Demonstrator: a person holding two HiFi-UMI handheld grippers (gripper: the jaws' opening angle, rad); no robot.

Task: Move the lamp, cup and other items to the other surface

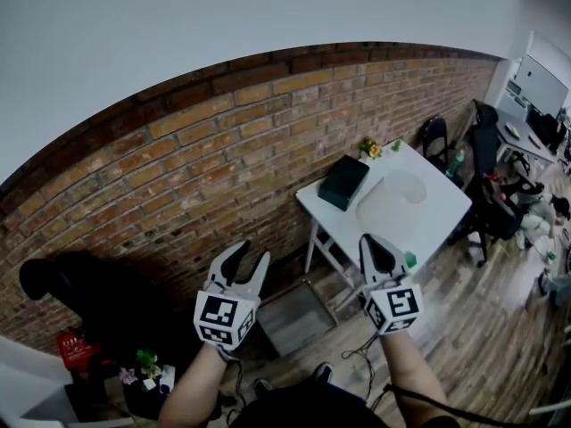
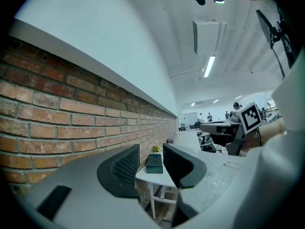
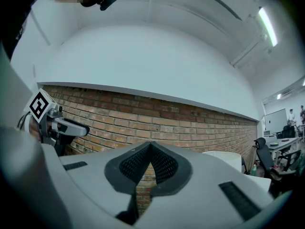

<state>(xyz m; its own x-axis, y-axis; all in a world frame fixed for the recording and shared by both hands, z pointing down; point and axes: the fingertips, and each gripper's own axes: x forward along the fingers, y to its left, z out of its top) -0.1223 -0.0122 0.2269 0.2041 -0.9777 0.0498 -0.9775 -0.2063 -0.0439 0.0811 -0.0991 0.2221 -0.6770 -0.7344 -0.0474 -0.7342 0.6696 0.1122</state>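
Facing brick wall (image 1: 223, 150), white table (image 1: 428, 212) beyond, dark box (image 1: 343, 182), flowers (image 1: 369, 148)

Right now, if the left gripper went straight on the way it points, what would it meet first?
Probably the dark green box on the white table, framed between the open jaws of the left gripper; nothing nearer shows, though depth is unclear.

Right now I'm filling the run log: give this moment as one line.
left gripper: open, empty | right gripper: shut, empty | white table: dark box, flowers on it
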